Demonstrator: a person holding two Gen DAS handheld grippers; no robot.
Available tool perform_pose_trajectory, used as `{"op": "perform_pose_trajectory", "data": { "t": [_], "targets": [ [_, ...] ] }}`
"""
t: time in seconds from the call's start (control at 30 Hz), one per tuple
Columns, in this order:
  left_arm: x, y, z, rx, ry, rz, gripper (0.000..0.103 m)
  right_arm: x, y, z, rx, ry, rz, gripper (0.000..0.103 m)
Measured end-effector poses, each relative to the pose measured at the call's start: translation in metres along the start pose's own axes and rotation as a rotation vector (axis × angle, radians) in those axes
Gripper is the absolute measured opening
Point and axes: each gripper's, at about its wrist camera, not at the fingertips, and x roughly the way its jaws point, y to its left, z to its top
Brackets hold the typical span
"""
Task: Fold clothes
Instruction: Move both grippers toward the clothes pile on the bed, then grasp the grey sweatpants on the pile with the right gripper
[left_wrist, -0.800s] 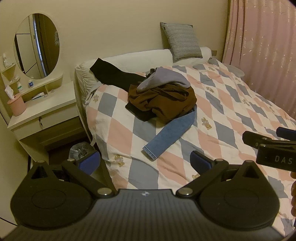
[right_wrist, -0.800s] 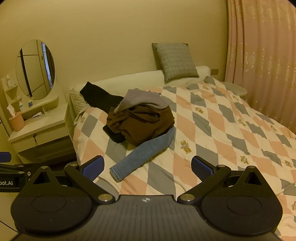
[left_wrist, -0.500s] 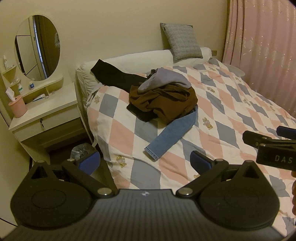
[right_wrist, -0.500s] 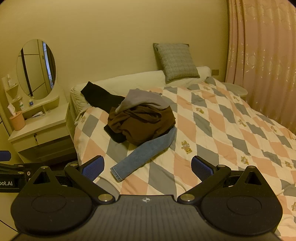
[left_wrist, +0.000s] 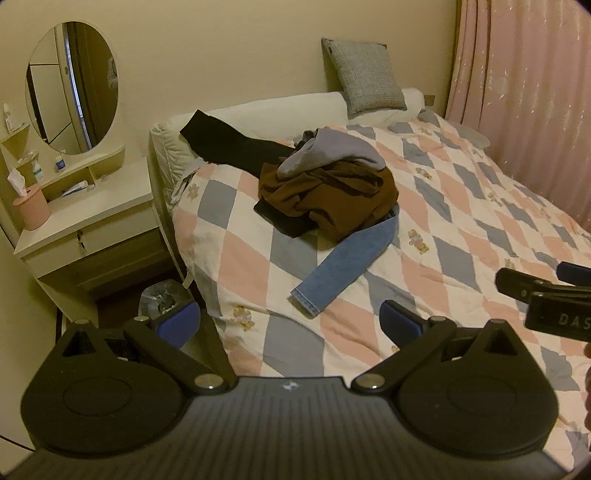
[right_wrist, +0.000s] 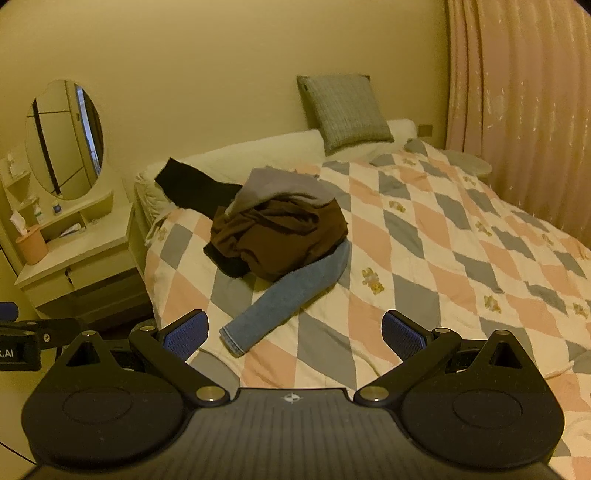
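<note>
— Starting at the left gripper (left_wrist: 288, 325): how do its jaws stand?

— Spread wide, blue pads far apart, nothing between them. Same for the right gripper (right_wrist: 293, 334): jaws wide, empty. Both hang over the near edge of the bed, clear of the cloth.

— What lies just ahead of the jaws?

— Ahead of both, on the checked quilt (left_wrist: 461, 229), a blue denim leg (left_wrist: 345, 264) runs out toward them; its hemmed cuff is the nearest cloth, slightly left of centre between the right gripper's jaws, apart from either pad.

— And beyond that?

— The leg leads back under the clothes pile (right_wrist: 280, 236): a brown garment (left_wrist: 332, 195) heaped on top, a grey-lilac one (left_wrist: 328, 149) above it, and a black piece (left_wrist: 232, 146) trailing further off to the left, over the white headboard cushion (right_wrist: 258, 155).

— Off to the sides?

— Left of the jaws, beside the bed, a white dresser (left_wrist: 85, 218) with an oval mirror (left_wrist: 72, 86) and a pink tissue holder (left_wrist: 31, 206). Far ahead, a grey pillow (right_wrist: 343, 107) leans on the wall; a pink curtain (right_wrist: 517, 110) hangs to the right.
</note>
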Motion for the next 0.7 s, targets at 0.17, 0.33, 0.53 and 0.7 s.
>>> {"op": "perform_pose_trajectory", "data": {
  "t": [0.17, 0.33, 0.53, 0.7],
  "targets": [
    [0.024, 0.002, 0.009, 0.049, 0.005, 0.01, 0.102, 0.021, -0.009, 0.002, 0.058, 0.042, 0.023, 0.103],
    [0.063, 0.014, 0.026, 0.07, 0.028, -0.025, 0.102, 0.054, -0.018, 0.003, 0.172, 0.138, 0.081, 0.103],
    [0.139, 0.034, 0.063, 0.091, 0.081, -0.078, 0.102, 0.117, -0.014, 0.014, 0.24, 0.193, -0.029, 0.103],
    [0.21, 0.056, 0.095, 0.126, 0.138, -0.126, 0.102, 0.18, -0.005, 0.027, 0.214, 0.274, -0.158, 0.103]
  ]
}}
